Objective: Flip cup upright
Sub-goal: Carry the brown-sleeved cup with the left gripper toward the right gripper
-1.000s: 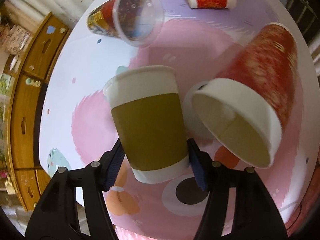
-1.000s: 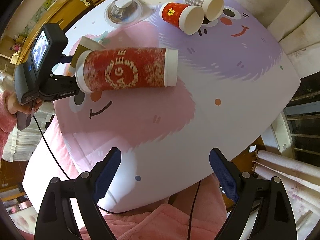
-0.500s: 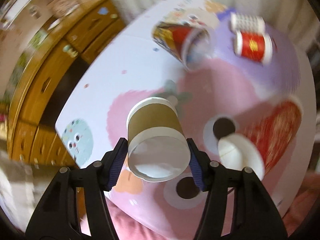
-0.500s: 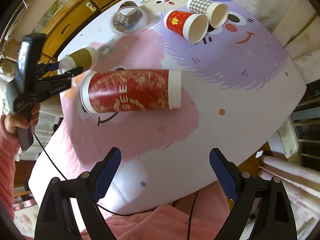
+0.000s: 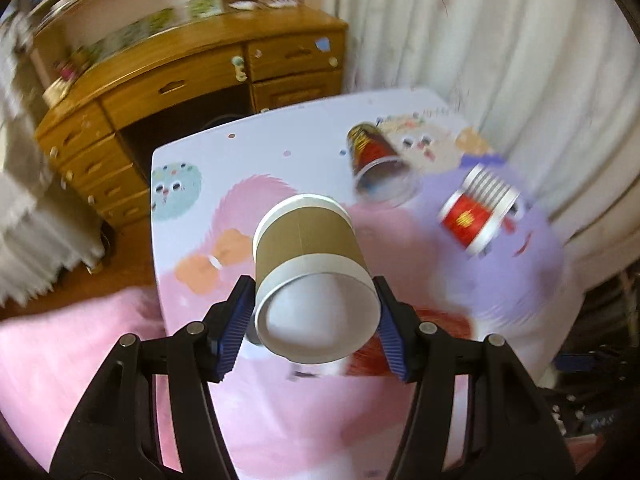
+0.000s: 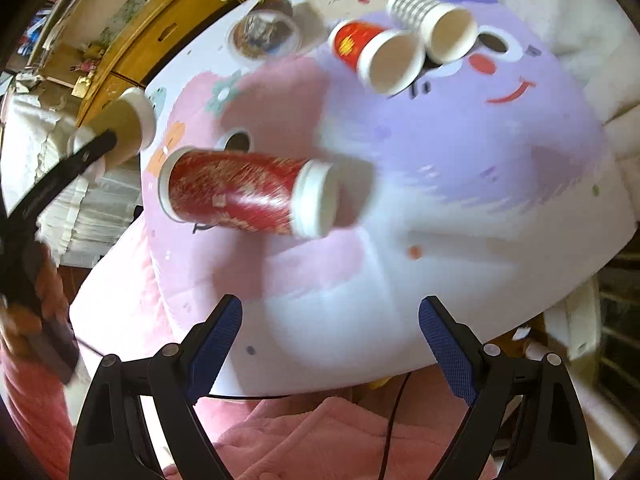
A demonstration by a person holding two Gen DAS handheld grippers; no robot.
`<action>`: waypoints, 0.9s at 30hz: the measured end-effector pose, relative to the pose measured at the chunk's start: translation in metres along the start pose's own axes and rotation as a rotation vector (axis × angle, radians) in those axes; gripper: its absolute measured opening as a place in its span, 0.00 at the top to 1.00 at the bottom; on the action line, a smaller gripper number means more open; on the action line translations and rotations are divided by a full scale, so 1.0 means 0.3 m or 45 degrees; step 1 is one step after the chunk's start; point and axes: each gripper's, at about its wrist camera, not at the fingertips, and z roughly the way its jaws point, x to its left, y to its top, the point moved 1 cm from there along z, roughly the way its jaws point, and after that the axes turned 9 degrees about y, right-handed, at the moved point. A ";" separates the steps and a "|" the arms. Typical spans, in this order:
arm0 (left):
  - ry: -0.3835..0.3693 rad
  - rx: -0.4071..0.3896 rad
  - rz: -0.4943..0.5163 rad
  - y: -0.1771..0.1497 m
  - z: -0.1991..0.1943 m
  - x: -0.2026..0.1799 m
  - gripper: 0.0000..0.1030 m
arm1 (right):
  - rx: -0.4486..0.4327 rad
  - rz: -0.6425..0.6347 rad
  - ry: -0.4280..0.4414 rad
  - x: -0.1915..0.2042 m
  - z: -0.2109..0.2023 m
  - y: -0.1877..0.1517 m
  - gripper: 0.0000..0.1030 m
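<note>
My left gripper (image 5: 314,320) is shut on a brown paper cup (image 5: 310,264) with white bands, held above the table with its flat base toward the camera and its rim pointing away. The same cup (image 6: 128,130) shows in the right wrist view, lifted off the table's left edge and lying roughly level. My right gripper (image 6: 330,344) is open and empty above the table's near edge. A tall red cup (image 6: 240,192) lies on its side ahead of it.
On the cartoon-print table (image 6: 460,200) lie a small red cup (image 6: 372,54), a striped cup (image 6: 432,24) and a clear-lidded patterned cup (image 6: 264,32), all on their sides. A wooden desk (image 5: 180,80) stands beyond the table and curtains (image 5: 500,40) hang behind it.
My left gripper has lifted the brown cup off the table and tipped it, so its base now faces the camera. My right gripper has shifted a little and stayed open.
</note>
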 end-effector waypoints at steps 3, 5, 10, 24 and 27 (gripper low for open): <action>-0.016 -0.047 -0.098 -0.073 -0.077 -0.076 0.46 | -0.032 -0.033 0.001 -0.077 -0.066 0.036 0.11; -0.022 -0.079 -0.124 -0.120 -0.117 -0.144 0.46 | -0.043 -0.055 0.003 -0.120 -0.098 0.052 0.11; -0.020 -0.087 -0.141 -0.235 -0.172 -0.332 0.46 | -0.068 -0.079 0.021 -0.223 -0.171 0.093 0.11; -0.067 -0.005 -0.013 -0.473 -0.157 -0.728 0.46 | -0.052 -0.011 0.077 -0.466 -0.268 0.038 0.11; -0.044 -0.008 -0.005 -0.466 -0.115 -0.753 0.46 | -0.041 -0.005 0.067 -0.486 -0.267 0.021 0.11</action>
